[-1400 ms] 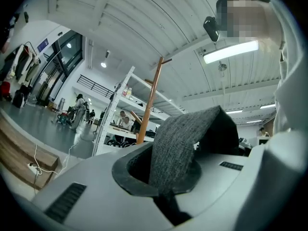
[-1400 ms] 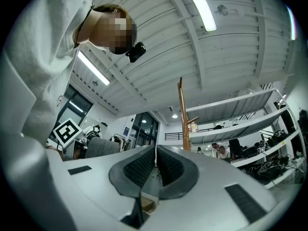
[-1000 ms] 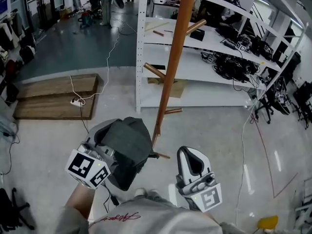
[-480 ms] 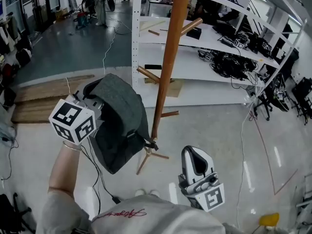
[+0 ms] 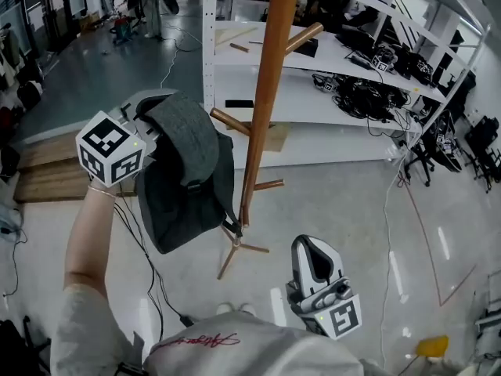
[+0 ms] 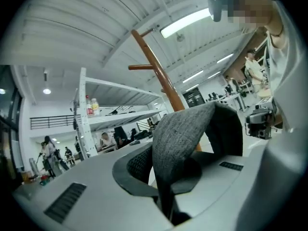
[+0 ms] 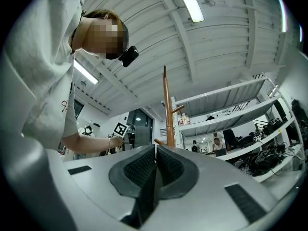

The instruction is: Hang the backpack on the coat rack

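Head view: backpack (image 5: 184, 178) beside coat rack (image 5: 266, 92)
It hangs from left gripper (image 5: 149, 120), strap clamped; right gripper (image 5: 313, 258) closed, empty.

A workshop-style lab: white metal shelving (image 5: 297, 106) piled with cable tangles (image 5: 354, 97), polished concrete floor (image 5: 337, 202).

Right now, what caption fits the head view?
A dark grey fabric backpack, gripped by the left tool, beside the tall wooden coat rack; right tool shut, empty.
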